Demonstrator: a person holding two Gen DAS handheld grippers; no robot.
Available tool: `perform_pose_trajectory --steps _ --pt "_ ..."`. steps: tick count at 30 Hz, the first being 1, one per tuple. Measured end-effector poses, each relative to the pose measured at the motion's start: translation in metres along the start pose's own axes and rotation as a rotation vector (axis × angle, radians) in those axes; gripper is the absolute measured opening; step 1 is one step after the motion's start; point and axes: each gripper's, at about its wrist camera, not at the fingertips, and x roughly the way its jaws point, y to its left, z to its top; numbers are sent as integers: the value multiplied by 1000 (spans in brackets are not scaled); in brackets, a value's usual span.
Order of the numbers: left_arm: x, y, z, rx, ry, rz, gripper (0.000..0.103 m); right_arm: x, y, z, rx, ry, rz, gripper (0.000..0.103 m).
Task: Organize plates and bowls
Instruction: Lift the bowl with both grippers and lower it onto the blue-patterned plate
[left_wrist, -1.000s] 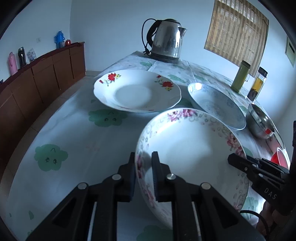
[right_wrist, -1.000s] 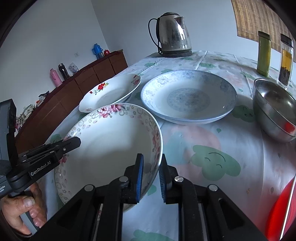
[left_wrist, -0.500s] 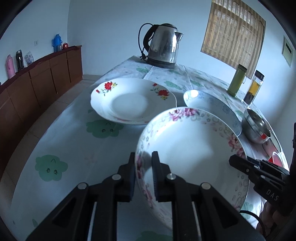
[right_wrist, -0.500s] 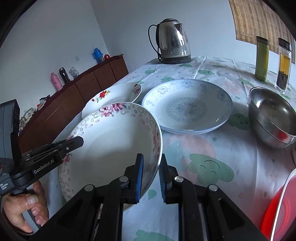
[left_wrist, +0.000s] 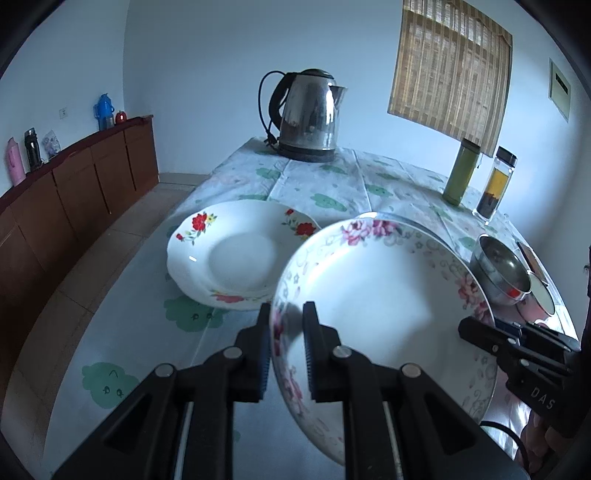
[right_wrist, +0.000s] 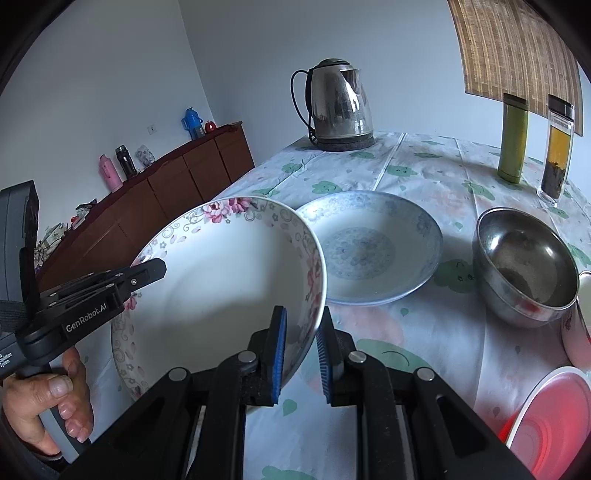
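The left gripper (left_wrist: 286, 345) is matte black plastic, its two linkage arms pinned with round silver screws; its pads are ribbed and dark; white lettering reads "GenRobot.AI" along its side in the right wrist view. The right gripper (right_wrist: 301, 354) is built alike, with ribbed blue pads (right_wrist: 279, 354); "DAS" marks its flank; a grey handle sits in the left hand (right_wrist: 44, 410).

A home dining room is shown: a clothed bench (left_wrist: 325, 192) with kettle (left_wrist: 308, 114), a sideboard (left_wrist: 74, 184) with flasks (left_wrist: 14, 166).

Dim bluish daylight, fisheye-warped edges, slight blur
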Motion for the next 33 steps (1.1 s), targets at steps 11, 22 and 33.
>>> perform_pose_trajectory --steps 11,22,33 --pt "8 -16 28 38 -33 -14 12 -6 -11 18 12 -35 -36 18" --pt "29 -34 51 67 -40 -48 13 -4 -28 36 45 -59 -91 18" --pt "48 -54 76 96 -70 -71 12 0 -45 52 96 -102 -173 18"
